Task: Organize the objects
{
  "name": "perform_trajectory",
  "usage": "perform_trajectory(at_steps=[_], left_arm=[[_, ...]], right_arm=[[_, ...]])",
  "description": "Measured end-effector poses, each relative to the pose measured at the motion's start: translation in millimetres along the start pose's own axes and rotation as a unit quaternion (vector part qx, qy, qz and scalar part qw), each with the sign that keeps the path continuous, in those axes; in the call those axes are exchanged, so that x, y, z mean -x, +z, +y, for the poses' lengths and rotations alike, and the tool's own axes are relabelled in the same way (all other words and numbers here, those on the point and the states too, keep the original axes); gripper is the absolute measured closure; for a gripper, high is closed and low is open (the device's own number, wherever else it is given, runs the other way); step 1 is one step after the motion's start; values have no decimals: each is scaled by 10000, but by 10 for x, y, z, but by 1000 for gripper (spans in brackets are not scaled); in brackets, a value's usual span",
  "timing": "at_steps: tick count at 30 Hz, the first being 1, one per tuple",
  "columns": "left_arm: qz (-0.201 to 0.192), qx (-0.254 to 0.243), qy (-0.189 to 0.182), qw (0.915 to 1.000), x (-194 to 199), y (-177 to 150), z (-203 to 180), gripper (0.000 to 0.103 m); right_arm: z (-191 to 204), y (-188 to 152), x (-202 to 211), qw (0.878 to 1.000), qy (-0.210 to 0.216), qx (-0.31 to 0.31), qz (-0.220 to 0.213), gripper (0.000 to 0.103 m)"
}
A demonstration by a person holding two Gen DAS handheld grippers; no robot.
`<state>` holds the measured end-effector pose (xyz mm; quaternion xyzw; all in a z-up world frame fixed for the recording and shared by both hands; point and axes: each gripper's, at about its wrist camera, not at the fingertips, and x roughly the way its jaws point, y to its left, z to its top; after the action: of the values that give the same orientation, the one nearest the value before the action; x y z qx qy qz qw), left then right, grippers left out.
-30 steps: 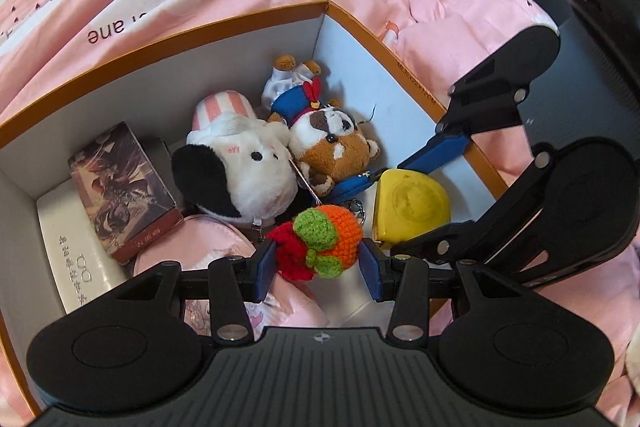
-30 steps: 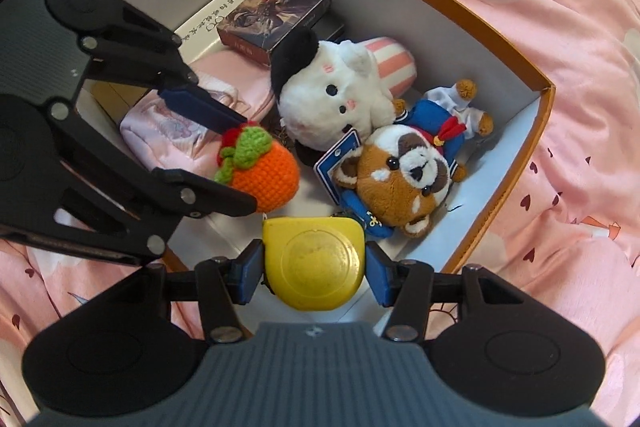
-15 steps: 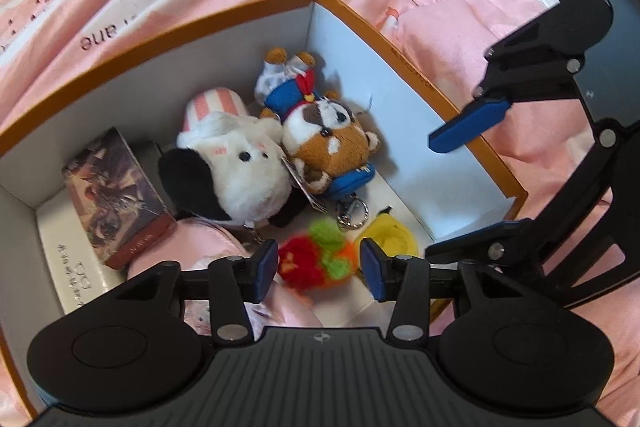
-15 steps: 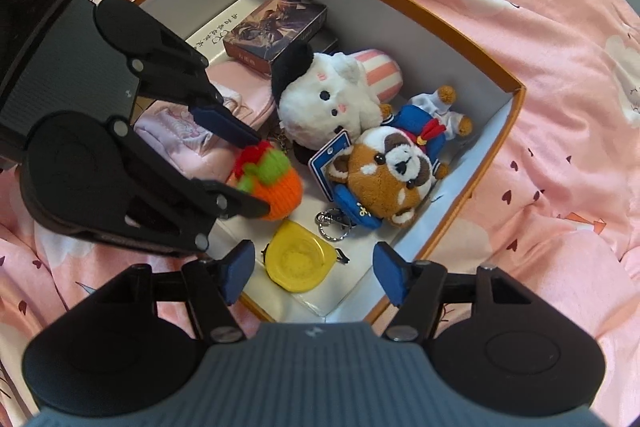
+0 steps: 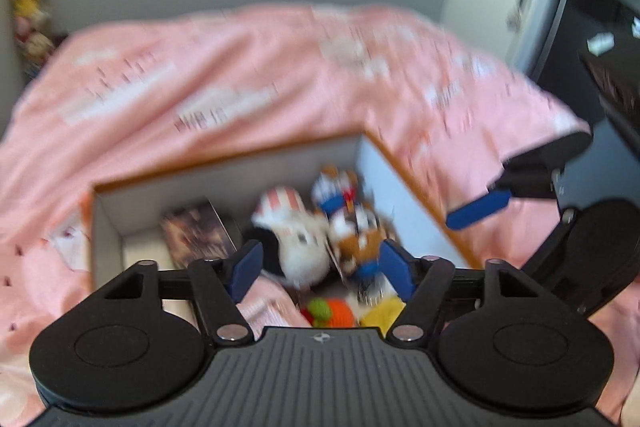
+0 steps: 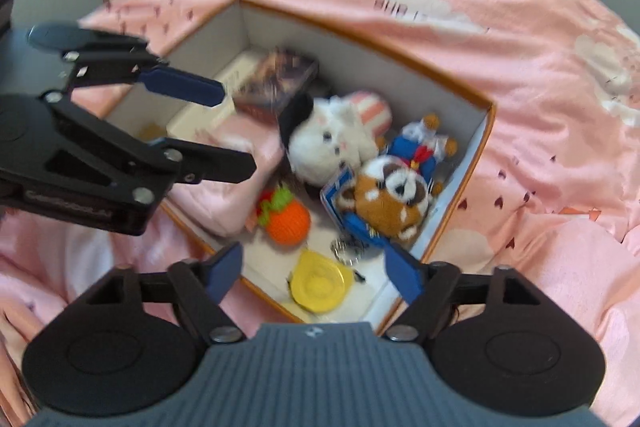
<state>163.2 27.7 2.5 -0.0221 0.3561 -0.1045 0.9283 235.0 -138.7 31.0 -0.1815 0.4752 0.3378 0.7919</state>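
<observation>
A bed (image 6: 520, 39) covered in a pink quilt printed with small hearts and white patches fills both views, with a plain grey wall behind it and, at the right edge of the left wrist view, what looks like a pale door or cupboard and a dark piece of furniture, though the blur there makes that hard to call. On the quilt sits an open box (image 6: 478, 143) with orange edges and white inner walls, and everything that belongs to the task appears to be inside it. A white plush (image 6: 332, 143) with a black ear lies in the middle, touching a brown and white plush (image 6: 390, 195) in blue clothes by the right wall. A crocheted orange toy (image 6: 288, 217) rests on the box floor just beside a yellow round case (image 6: 320, 283) at the near corner. A dark printed card box (image 6: 280, 81) lies at the far end on a flat white item, beside a folded pink cloth (image 6: 232, 171). The left gripper (image 5: 320, 269) and the right gripper (image 6: 316, 271) both hover above the box with their fingers spread wide and nothing between them. Judged from this, the packing is essentially done; no loose item shows on the quilt, so little seems left beyond perhaps tidying or closing the box.
</observation>
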Motion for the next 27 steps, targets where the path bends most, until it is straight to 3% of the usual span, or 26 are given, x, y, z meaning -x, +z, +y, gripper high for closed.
perform_trajectory(at_steps=[6,12,17,27], left_arm=[[-1047,14,799,9913,421,-16,-122,9],[-1650,-74,1551,9740,670,-64,-197,9],[-1684,-6,1595,9727,765,-170,-181,8],[-1374,527,1737,9738,794,-475,-85,8]], right_arm=[[110,-43,377,9949,-181,-243,-960,11],[244,-107,702,9763,-657,-600,-1974,1],[392,-231,768,9628,-764,-887,-2437,1],[591,-446,587,9525,-1120,-1488,-2407,1]])
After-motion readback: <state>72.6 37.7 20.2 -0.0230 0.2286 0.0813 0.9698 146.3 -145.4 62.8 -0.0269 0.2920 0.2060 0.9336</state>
